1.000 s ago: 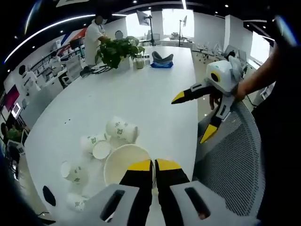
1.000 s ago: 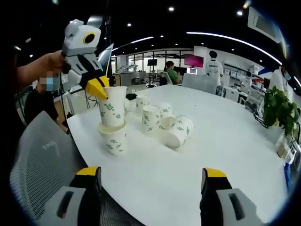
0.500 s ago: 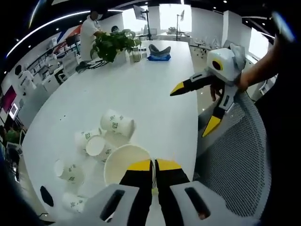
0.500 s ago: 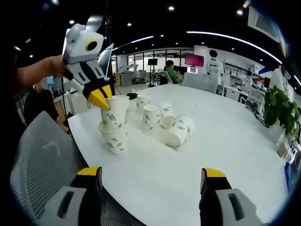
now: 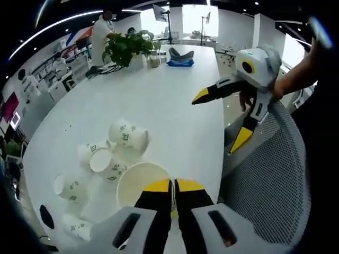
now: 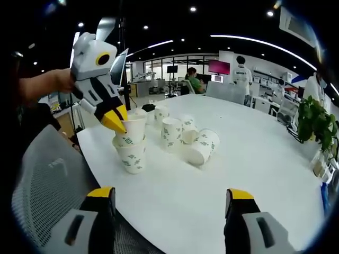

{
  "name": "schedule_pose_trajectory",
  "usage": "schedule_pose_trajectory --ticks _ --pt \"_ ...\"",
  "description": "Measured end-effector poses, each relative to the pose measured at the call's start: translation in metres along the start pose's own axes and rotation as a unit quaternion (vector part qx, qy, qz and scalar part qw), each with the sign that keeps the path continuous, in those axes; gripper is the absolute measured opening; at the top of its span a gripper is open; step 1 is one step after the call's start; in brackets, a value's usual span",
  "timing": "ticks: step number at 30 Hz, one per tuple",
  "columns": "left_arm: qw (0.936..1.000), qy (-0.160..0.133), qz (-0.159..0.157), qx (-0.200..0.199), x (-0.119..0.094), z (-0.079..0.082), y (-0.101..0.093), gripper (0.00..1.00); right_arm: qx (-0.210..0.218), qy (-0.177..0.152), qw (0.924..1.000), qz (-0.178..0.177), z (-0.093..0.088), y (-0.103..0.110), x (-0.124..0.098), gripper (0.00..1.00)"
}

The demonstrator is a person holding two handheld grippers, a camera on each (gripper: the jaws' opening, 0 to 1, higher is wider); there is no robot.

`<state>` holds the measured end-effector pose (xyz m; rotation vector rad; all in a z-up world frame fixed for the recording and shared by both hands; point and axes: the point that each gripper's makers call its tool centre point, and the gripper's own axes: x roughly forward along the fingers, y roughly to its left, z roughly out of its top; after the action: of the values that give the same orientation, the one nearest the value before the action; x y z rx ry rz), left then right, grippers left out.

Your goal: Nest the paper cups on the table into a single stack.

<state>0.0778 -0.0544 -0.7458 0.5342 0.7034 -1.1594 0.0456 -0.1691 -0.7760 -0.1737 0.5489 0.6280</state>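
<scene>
My left gripper is shut on the rim of a white paper cup with green print. In the right gripper view the left gripper holds that cup partly sunk into an upright cup near the table's edge. Beyond it are an upright cup and a cup on its side, with more behind them. Several loose cups lie below my left jaws. My right gripper is open over the table edge with nothing between its jaws, and it enters the left gripper view as the right gripper.
The white table stretches far back. A grey mesh chair stands at its near edge, seen as the chair. A potted plant and a blue item sit at the far end. People stand in the background.
The left gripper has lowered its cup deeper into the upright cup beneath. The right gripper has stayed open and nearly still.
</scene>
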Motion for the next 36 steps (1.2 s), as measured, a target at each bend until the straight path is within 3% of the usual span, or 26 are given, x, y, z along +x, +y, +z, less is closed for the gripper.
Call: schedule_pose_trajectory --ticks 36 --pt "0.9991 0.023 -0.030 -0.018 0.022 -0.028 -0.012 0.02 0.000 0.012 0.9999 0.003 -0.004 0.001 0.001 0.83"
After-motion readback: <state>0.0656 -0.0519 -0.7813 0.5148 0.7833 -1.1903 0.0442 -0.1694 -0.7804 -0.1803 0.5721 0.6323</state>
